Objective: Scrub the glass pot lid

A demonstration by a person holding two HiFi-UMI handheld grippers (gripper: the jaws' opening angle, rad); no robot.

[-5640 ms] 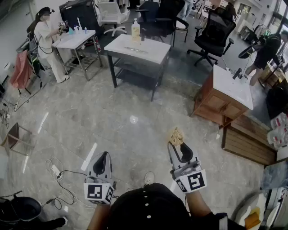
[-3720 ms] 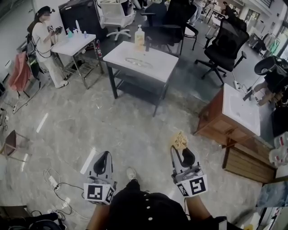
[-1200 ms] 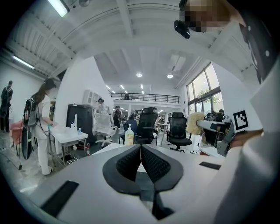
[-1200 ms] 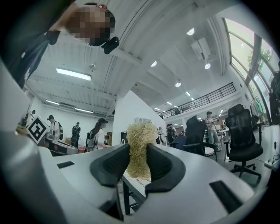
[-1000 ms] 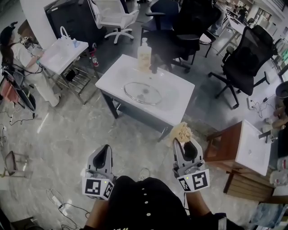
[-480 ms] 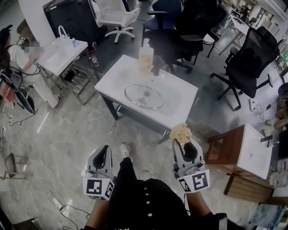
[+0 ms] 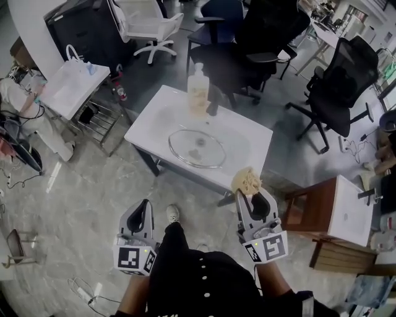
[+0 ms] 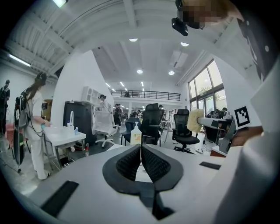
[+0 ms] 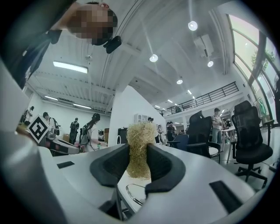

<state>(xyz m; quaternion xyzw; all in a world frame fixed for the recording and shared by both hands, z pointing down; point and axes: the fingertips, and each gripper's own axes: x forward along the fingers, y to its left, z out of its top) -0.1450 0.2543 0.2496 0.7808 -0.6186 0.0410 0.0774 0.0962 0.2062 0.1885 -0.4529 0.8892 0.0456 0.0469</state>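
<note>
The glass pot lid (image 7: 197,148) lies flat on the white table (image 7: 247,155), its dark knob at its middle; its rim (image 9: 133,194) shows low in the right gripper view. My right gripper (image 7: 249,193) is shut on a tan fibre scrubber (image 7: 246,181) (image 9: 140,148), held just short of the table's near edge. My left gripper (image 7: 143,212) (image 8: 141,159) is shut with nothing between its jaws, over the floor to the left of the table's near corner. A soap pump bottle (image 7: 197,91) (image 8: 136,135) stands at the table's far edge.
Black office chairs (image 7: 339,77) and a white chair (image 7: 143,18) stand beyond the table. A smaller white table (image 7: 69,86) with a person (image 7: 25,117) beside it is at the left. A wooden cabinet with a white top (image 7: 340,213) is at the right. My shoe (image 7: 172,214) is on the marble floor.
Both grippers and I have come closer to the white table; the lid now lies just ahead of the scrubber. The grip on the scrubber is unchanged and the left jaws stay shut.
</note>
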